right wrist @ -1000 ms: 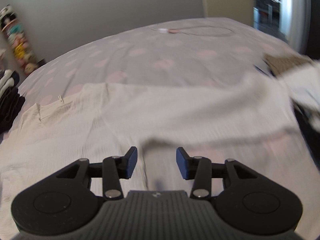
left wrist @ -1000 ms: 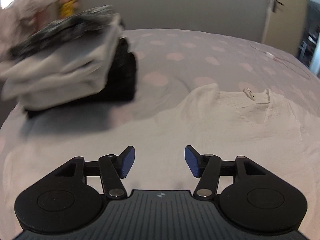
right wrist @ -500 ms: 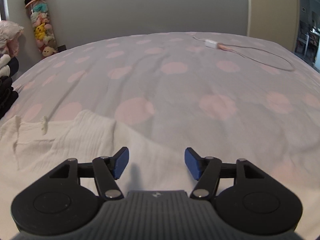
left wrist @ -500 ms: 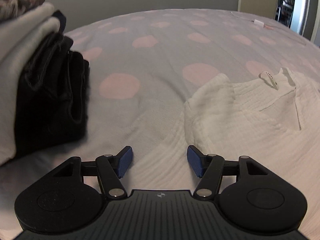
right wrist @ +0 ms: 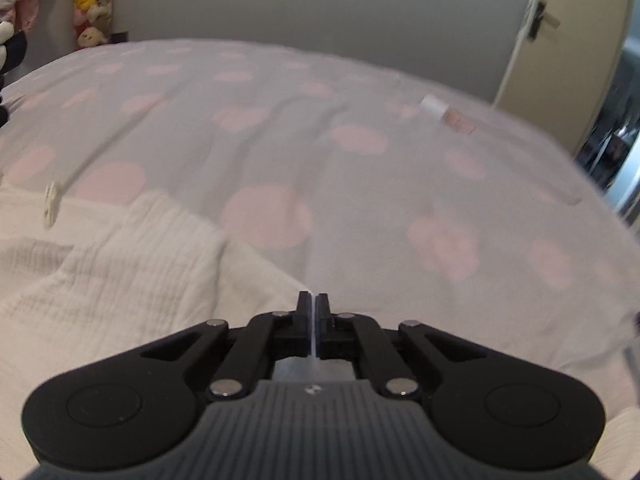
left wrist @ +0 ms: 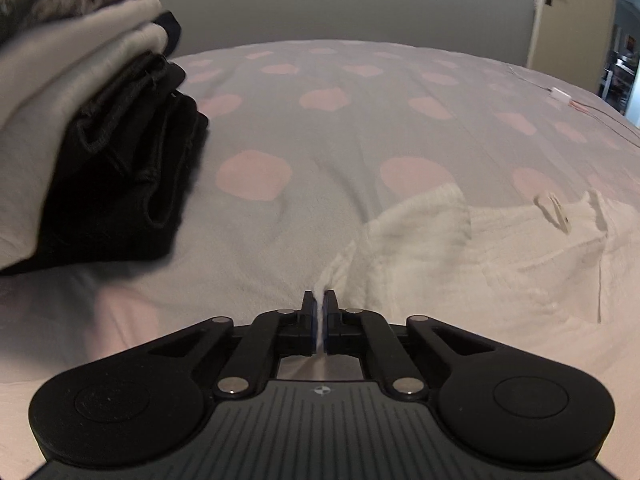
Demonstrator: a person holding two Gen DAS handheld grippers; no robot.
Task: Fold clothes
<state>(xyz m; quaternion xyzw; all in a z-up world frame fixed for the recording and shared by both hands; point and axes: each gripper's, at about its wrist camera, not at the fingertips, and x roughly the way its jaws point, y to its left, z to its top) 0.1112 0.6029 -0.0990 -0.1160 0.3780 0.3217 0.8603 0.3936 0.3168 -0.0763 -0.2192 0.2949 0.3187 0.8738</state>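
Left wrist: L gripper and R gripper each pinch white garment, collar facing away.

Cream crinkled garment lies spread flat on the spotted bed.

Cream garment, seemingly pink-spotted grey bedspread

Ahead of me a bed fills most of both views, its grey cover dotted with pink spots. A plain grey wall runs across the top. At the upper right stands a cream door with a dark handle; stuffed toys hang upper left.
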